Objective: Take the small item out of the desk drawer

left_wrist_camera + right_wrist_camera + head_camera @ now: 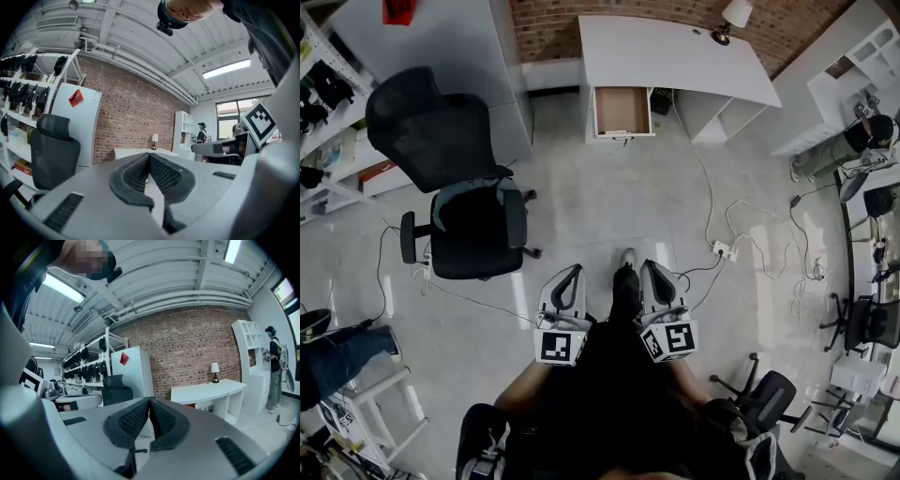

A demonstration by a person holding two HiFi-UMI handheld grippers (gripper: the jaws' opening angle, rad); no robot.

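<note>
Head view: desk drawer (622, 110) well ahead of left tool (571, 274) and right tool (653, 269), both clenched.

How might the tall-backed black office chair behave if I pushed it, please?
The tall-backed black office chair would probably roll readily: its spoked base stands on smooth floor. With that high back, it might swivel or tip.

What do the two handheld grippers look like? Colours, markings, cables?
Left gripper and right gripper match: pale grey moulded bodies, curved black pads with dotted grip texture, a cube of black-and-white square markers at each rear. No cables show on them. The person wears dark clothes.
</note>
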